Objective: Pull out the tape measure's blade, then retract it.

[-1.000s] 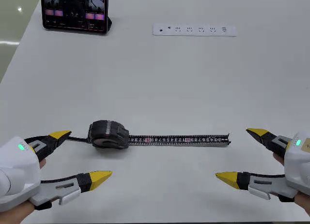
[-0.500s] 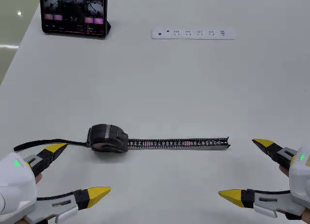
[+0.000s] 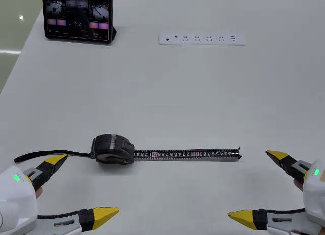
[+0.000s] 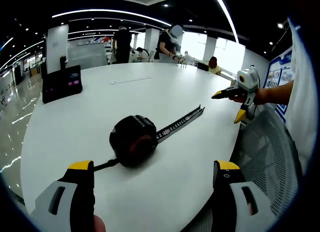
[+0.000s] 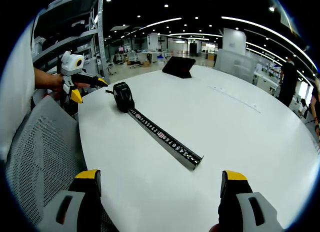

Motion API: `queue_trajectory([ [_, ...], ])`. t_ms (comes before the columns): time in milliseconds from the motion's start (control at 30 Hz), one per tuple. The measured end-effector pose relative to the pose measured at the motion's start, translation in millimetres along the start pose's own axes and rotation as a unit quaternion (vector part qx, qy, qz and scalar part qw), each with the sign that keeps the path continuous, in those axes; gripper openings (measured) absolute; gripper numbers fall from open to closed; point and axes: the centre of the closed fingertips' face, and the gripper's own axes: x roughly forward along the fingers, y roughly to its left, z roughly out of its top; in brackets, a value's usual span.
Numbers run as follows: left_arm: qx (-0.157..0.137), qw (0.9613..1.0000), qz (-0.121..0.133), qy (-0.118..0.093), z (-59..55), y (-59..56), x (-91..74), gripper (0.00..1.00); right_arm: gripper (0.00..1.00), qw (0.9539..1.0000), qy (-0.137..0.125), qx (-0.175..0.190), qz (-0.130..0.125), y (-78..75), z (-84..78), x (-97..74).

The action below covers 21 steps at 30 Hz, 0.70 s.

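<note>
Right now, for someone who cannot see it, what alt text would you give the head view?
A black tape measure lies on a white table with its blade pulled out to the right, between the open left gripper and open right gripper, neither touching it. A tablet and a white power strip sit farther back.

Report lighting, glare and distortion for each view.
Head view: even, soft light, faint shadow under the tape measure, no bending. Left gripper view: strong fisheye bend, table edge bowed, windows blown out white. Right gripper view: same bend, ceiling lights glaring, blade numbers legible.
</note>
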Motion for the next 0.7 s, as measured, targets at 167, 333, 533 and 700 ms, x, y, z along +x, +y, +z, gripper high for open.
queue_trajectory([
  [167,0.001,1.0,0.0,0.0,0.3,-0.5,0.9,0.99,0.99,1.0,0.002,0.0,-0.001,0.2,-0.6,0.3],
  [333,0.001,1.0,0.003,-0.004,2.2,1.0,1.3,0.99,0.99,1.0,0.005,-0.003,0.0,1.1,-2.0,0.4],
  [533,0.003,1.0,0.003,-0.004,2.6,0.6,1.3,0.99,0.99,1.0,0.005,-0.002,0.001,2.5,-2.3,0.5],
  [700,0.002,1.0,0.005,-0.003,2.5,1.1,1.1,0.99,0.99,1.0,0.006,-0.002,0.0,2.5,-2.8,0.0],
])
